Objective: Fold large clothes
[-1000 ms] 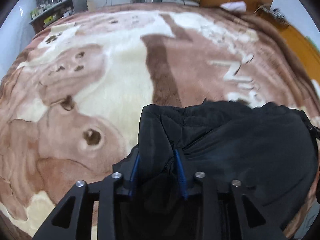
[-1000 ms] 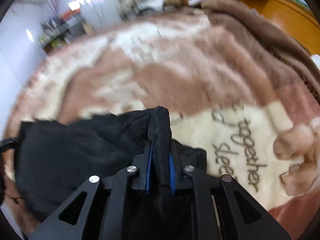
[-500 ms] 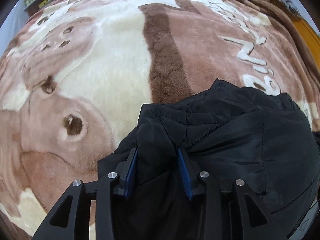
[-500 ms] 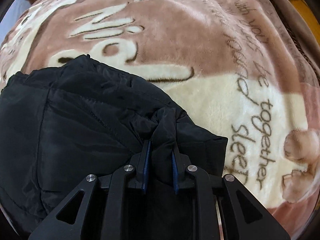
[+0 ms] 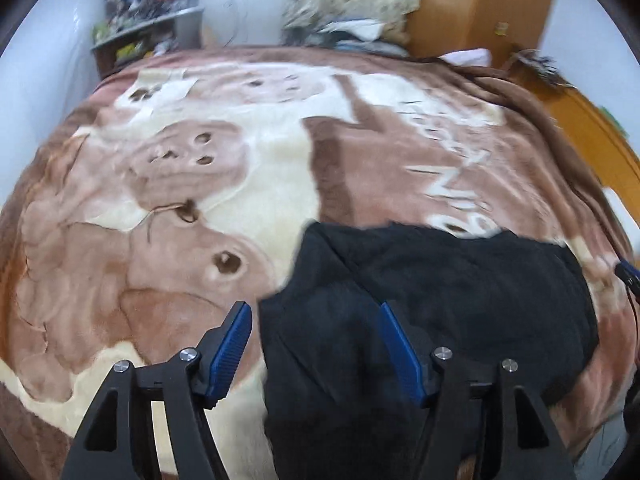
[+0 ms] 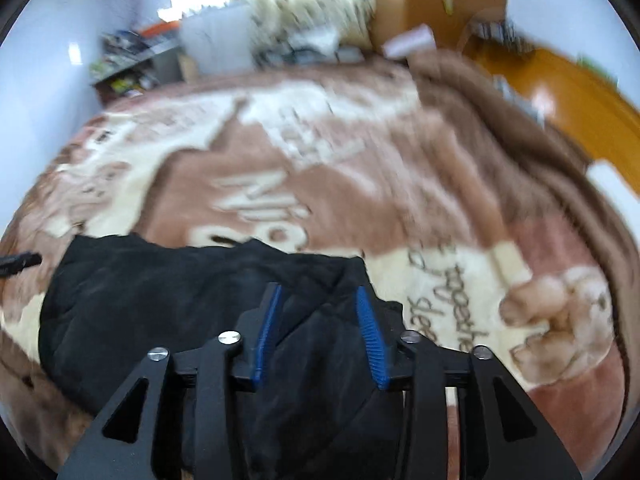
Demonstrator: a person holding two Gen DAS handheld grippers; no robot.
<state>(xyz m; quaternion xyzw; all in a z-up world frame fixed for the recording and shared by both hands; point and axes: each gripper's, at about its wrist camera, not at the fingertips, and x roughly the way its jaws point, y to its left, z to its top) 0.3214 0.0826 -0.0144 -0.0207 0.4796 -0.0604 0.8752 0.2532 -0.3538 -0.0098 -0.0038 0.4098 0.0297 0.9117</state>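
A black padded jacket (image 5: 460,292) lies folded on the brown and cream blanket (image 5: 248,184), near the bed's front edge. My left gripper (image 5: 314,312) is open above the jacket's left end, its blue pads apart and holding nothing. In the right wrist view the jacket (image 6: 160,300) spreads to the left, and my right gripper (image 6: 318,300) is open over its right end, the cloth lying loose between the pads. The right gripper's tip (image 5: 628,274) shows at the left wrist view's right edge.
The blanket (image 6: 360,184) covers the whole bed. A cluttered shelf (image 5: 152,36) and a wooden wardrobe (image 5: 472,4) stand beyond the far end. An orange wooden bed frame (image 6: 568,92) runs along the right side.
Both grippers have opened and let go of the jacket. Both have lifted and tilted up, so the room's far end is in view again. The jacket rests on the blanket.
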